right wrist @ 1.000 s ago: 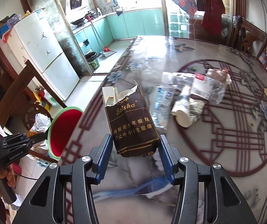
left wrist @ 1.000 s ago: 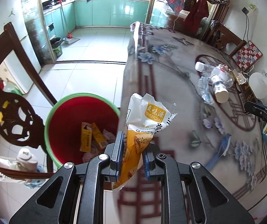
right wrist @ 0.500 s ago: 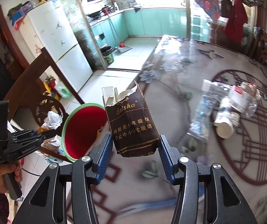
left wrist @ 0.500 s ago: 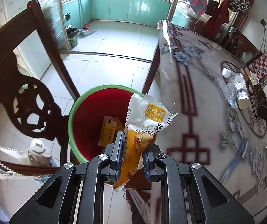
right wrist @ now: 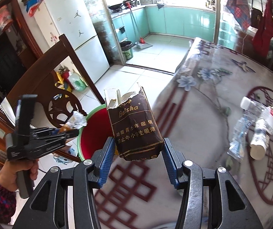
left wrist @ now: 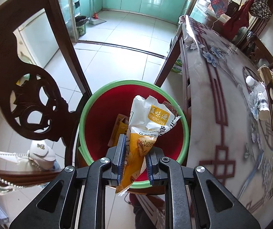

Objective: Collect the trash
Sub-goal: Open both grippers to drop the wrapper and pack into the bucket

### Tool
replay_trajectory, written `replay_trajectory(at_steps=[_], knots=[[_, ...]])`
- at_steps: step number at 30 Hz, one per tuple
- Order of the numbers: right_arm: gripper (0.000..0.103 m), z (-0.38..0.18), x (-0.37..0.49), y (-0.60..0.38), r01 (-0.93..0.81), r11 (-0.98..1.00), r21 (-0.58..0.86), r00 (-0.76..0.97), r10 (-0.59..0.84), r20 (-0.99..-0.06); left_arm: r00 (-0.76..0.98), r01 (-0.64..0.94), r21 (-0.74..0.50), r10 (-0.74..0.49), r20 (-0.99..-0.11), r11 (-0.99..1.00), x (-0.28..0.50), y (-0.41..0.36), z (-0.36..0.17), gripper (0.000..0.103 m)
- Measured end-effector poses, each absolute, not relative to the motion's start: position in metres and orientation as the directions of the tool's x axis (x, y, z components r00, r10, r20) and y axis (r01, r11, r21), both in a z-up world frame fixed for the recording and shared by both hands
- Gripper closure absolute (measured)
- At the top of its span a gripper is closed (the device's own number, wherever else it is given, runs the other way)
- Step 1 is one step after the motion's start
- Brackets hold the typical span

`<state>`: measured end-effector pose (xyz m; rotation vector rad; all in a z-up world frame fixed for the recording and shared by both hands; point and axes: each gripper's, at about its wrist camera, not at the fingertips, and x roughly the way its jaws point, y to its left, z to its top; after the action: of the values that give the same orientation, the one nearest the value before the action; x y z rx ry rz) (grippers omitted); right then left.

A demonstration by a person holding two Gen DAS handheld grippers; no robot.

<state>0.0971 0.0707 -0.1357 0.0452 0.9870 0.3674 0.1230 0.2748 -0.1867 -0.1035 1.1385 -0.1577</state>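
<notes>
We hold snack wrapper point(left wrist: 148, 126) in left gripper point(left wrist: 134, 160) jaws above bin point(left wrist: 184, 118), cigarette pack point(right wrist: 136, 129) clamped in right gripper point(right wrist: 138, 164); bottles point(right wrist: 258, 122) remain on tabletop point(right wrist: 203, 99)

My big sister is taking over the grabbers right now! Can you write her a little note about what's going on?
Left gripper: shut on the snack wrapper, right above the red bin.
Right gripper: shut on the brown cigarette pack, over the table edge, near the bin.
Done: some yellow wrappers already in the bin.
Left: drop both, then fetch the crushed bottles and paper cup from the table.
</notes>
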Motion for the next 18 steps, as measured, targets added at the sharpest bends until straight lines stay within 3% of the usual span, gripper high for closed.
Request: replay_trajectory(at_steps=[12,18], knots=[[0.055,-0.151,0.117,0.111,-0.326,0.920,0.215,0.453,0.352,-0.819,0.372,0.064,-0.195,-0.205,-0.906,0.979,0.146,0.280,-0.202,0.085],[0.055,-0.155,0.125,0.119,-0.328,0.919,0.220,0.442,0.355,-0.824,0.372,0.049,-0.204,-0.207,-0.905,0.978,0.155,0.286,-0.203,0.080]])
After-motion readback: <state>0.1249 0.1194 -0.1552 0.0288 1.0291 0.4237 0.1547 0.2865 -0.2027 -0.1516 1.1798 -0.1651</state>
